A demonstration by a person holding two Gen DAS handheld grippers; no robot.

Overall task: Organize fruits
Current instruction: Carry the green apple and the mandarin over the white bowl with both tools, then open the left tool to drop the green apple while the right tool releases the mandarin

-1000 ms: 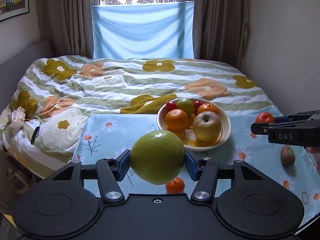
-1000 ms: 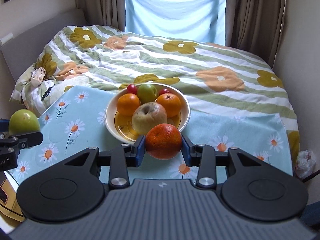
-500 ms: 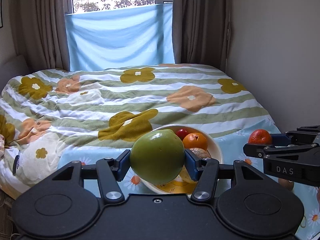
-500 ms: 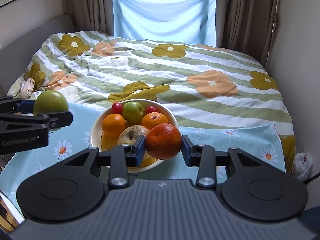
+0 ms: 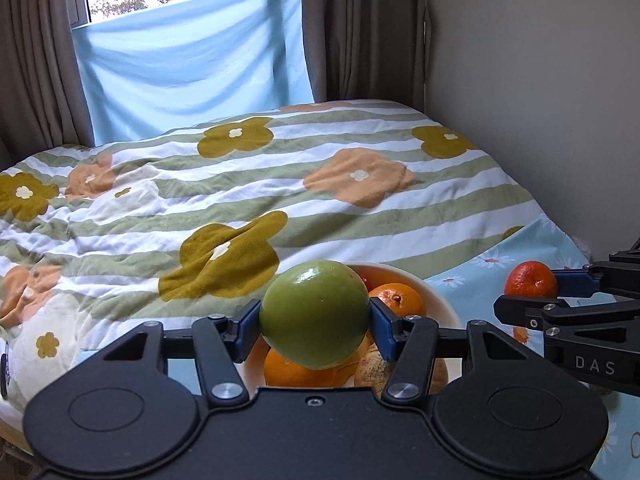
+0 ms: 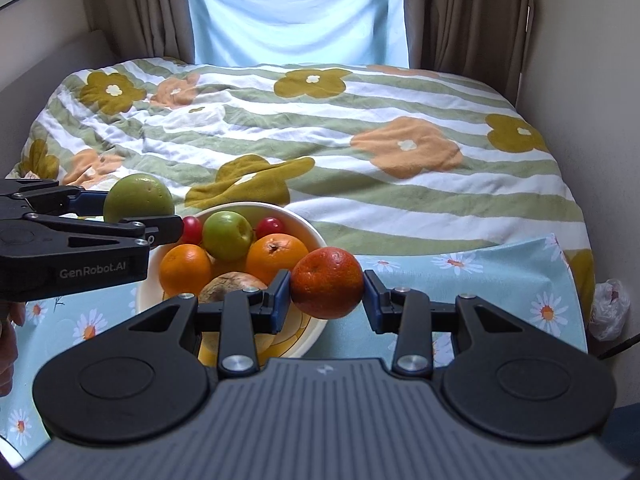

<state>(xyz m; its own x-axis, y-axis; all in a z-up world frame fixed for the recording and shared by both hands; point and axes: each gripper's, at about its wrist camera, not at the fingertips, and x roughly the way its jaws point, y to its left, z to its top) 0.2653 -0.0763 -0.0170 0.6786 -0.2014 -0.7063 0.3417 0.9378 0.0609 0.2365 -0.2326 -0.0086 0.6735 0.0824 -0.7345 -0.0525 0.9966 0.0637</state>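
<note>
Both grippers are loaded and hanging over the white bowl point(image 6: 316, 240). The left gripper point(image 5: 315, 320) has its pads clamped on a big green fruit point(image 5: 315, 314), above the bowl's left side. The right gripper point(image 6: 326, 290) is squeezed onto a reddish orange point(image 6: 326, 288) at the near right rim (bowl's already got oranges, a green apple and cherries inside).

Green fruit over the bowl

My left claw point(image 5: 315, 322) grips the green fruit point(image 5: 315, 314) above the bowl point(image 5: 442, 304) (oranges inside); my right claw point(image 5: 532, 292) holds a reddish orange point(image 5: 530, 279).
</note>
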